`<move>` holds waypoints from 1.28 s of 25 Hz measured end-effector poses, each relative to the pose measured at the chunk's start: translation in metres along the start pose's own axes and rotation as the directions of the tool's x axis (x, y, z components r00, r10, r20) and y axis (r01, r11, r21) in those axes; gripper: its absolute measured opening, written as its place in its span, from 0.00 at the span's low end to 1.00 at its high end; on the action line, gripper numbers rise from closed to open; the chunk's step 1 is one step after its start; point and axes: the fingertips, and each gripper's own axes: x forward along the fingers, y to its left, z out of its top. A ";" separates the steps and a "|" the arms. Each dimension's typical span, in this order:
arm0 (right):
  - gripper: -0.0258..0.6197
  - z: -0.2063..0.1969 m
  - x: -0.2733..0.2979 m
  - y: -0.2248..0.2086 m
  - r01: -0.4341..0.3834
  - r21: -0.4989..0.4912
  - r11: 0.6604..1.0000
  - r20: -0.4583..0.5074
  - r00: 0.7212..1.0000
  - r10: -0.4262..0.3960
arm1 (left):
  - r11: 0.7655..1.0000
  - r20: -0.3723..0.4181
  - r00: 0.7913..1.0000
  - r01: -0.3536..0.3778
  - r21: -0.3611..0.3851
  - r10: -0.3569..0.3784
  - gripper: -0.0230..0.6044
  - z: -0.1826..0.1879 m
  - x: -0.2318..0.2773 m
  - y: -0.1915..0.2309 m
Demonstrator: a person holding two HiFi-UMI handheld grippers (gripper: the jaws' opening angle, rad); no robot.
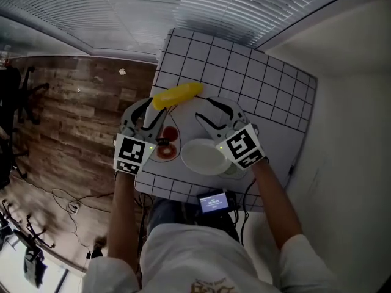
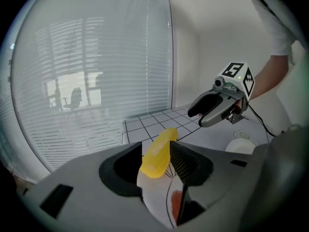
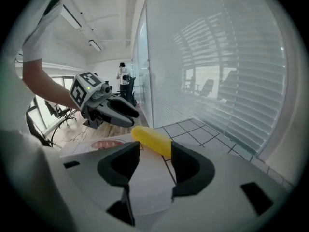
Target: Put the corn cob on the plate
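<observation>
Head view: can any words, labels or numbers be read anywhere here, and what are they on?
No text reads clearly.
Small screen at the person's waist: lit, print too small to read.
Shirt print: blurred and cut off.
Marker cubes: black-and-white square patterns, no words.

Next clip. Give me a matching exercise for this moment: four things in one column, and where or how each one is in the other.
Things:
1. corn cob
2. plate
3. left tool
4. small screen

Places or states:
A. lit, closest to the person's body
B. yellow, lying on the gridded table beyond both tools
C. jaws apart, gripping nothing
D. white, partly under the right tool

Pairs: 1-B, 2-D, 3-C, 4-A
</observation>
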 end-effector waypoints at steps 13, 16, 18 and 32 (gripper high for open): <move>0.54 -0.018 0.068 -0.013 -0.225 -0.302 0.926 -0.216 0.963 0.163 | 0.985 -0.125 0.982 0.154 0.077 -0.143 0.42 -0.029 0.032 0.003; 0.56 -0.024 0.077 -0.010 -0.284 -0.381 0.880 -0.286 0.941 0.180 | 0.978 -0.165 0.974 0.176 0.115 -0.155 0.43 -0.033 0.036 -0.001; 0.56 -0.028 0.083 -0.010 -0.310 -0.429 0.848 -0.324 0.930 0.176 | 0.973 -0.182 0.968 0.195 0.120 -0.172 0.44 -0.034 0.040 -0.004; 0.44 -0.030 0.091 0.002 -0.376 -0.550 0.745 -0.388 0.906 0.171 | 0.951 -0.299 0.929 0.272 0.145 -0.220 0.43 -0.042 0.045 -0.015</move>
